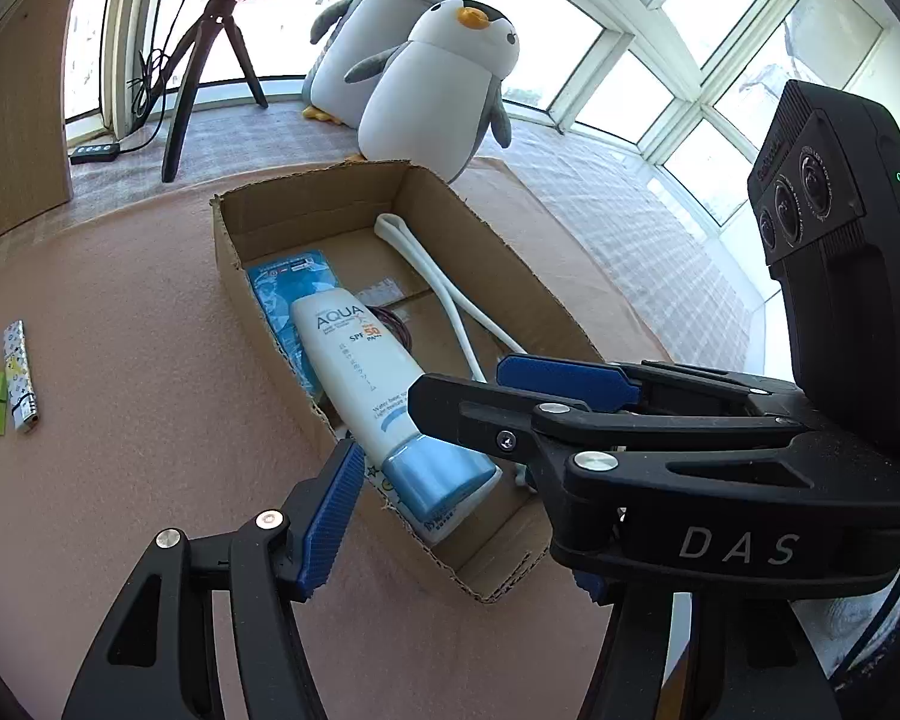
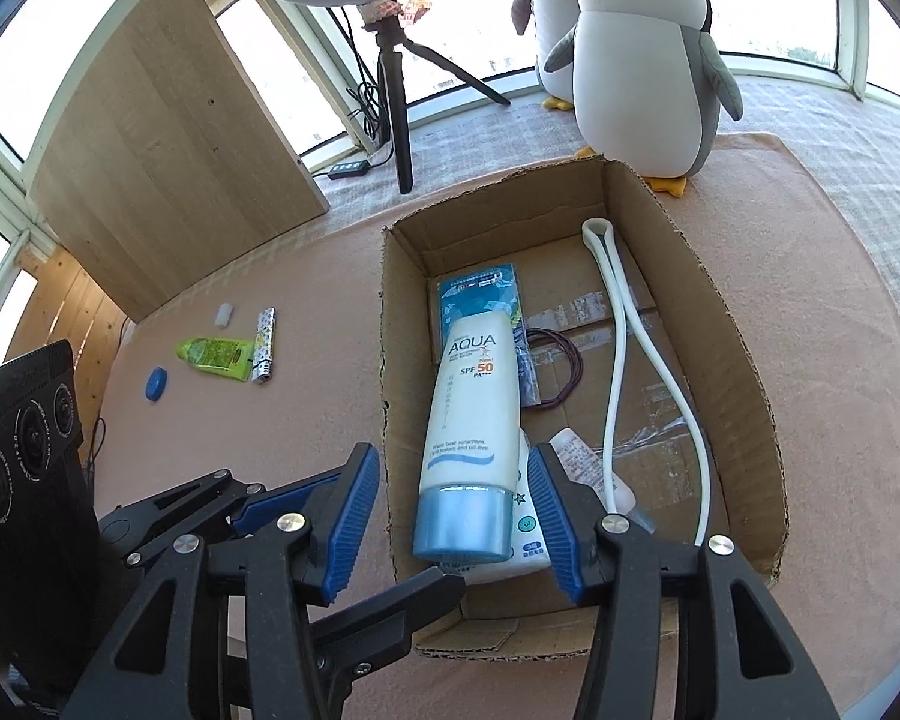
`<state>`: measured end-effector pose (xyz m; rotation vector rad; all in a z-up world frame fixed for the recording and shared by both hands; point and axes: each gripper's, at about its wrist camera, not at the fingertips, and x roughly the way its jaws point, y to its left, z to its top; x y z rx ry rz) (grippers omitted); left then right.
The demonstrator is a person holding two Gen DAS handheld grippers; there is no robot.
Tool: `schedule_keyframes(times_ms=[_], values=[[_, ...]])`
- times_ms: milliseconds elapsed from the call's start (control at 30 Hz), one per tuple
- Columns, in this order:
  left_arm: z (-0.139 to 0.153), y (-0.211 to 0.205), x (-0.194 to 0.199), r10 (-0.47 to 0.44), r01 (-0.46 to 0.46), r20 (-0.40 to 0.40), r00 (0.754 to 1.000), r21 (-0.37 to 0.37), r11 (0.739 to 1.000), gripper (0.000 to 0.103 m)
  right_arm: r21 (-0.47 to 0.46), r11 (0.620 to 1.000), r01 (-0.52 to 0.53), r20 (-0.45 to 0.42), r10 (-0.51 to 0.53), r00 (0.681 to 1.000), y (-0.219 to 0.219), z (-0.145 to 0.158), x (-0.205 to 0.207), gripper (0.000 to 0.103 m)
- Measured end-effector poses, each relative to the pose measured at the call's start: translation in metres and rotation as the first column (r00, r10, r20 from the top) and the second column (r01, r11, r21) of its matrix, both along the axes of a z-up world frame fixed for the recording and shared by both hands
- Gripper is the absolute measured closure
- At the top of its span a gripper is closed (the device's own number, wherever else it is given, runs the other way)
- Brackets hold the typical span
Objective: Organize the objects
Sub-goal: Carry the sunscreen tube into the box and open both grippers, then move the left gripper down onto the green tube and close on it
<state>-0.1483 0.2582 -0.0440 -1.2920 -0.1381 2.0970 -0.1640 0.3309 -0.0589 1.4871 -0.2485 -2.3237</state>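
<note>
An open cardboard box [image 2: 720, 306] [image 1: 234, 240] sits on the pink mat. Inside it, a white AQUA sunscreen tube [image 2: 474, 396] [image 1: 366, 378] with a blue cap lies on top of a blue packet [image 2: 480, 294] and a white packet [image 2: 528, 552]. Beside these are a white looped cord [image 2: 615, 360], a dark hair tie [image 2: 561, 372] and a small white tube [image 2: 588, 462]. My right gripper [image 2: 453, 480] [image 1: 459, 381] is open, its pads on either side of the sunscreen cap with gaps showing. My left gripper [image 1: 450, 498] is open at the box's near left edge, its right finger hidden behind the right gripper.
On the mat left of the box lie a green tube [image 2: 216, 354], a patterned lighter [image 2: 264, 345] [image 1: 18, 375], a blue cap [image 2: 156, 384] and a small white piece [image 2: 224, 314]. Behind stand two plush penguins [image 2: 648, 60], a tripod [image 2: 399, 120], a wooden board [image 2: 162, 150] and windows.
</note>
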Motion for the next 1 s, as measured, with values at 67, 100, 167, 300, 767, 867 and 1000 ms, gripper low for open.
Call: schedule_keyframes(times_ms=[67,100,167,300,767,867,1000], values=[[0.000,-0.009,0.002,0.012,-0.012,0.000,1.000,0.001,1.000,0.038,-0.002,1.000,0.006,-0.005,-0.006,1.000,-0.002,0.002,0.000,0.055],[0.000,-0.013,0.002,0.019,-0.019,0.000,1.000,0.003,1.000,0.038,-0.003,1.000,0.007,-0.007,-0.007,1.000,-0.003,0.002,0.001,0.055],[-0.001,-0.024,0.003,0.036,-0.036,0.005,0.999,0.001,0.999,0.038,-0.001,1.000,0.010,-0.012,-0.010,1.000,-0.006,0.004,0.002,0.055],[-0.004,-0.051,0.004,0.077,-0.077,0.013,0.997,-0.007,0.997,0.038,-0.007,1.000,0.012,-0.020,-0.012,1.000,-0.016,0.007,0.005,0.054],[0.000,-0.162,-0.002,0.230,-0.230,0.002,0.973,-0.041,0.972,0.038,-0.057,0.997,-0.048,0.012,0.049,0.999,-0.081,0.004,0.021,0.054],[0.002,-0.191,-0.006,0.270,-0.270,-0.007,0.963,-0.050,0.961,0.038,-0.060,0.996,-0.062,0.012,0.063,0.998,-0.095,0.006,0.024,0.054],[0.002,-0.230,-0.014,0.320,-0.320,-0.018,0.947,-0.069,0.945,0.038,-0.062,0.995,-0.076,0.013,0.077,0.997,-0.112,0.008,0.031,0.054]])
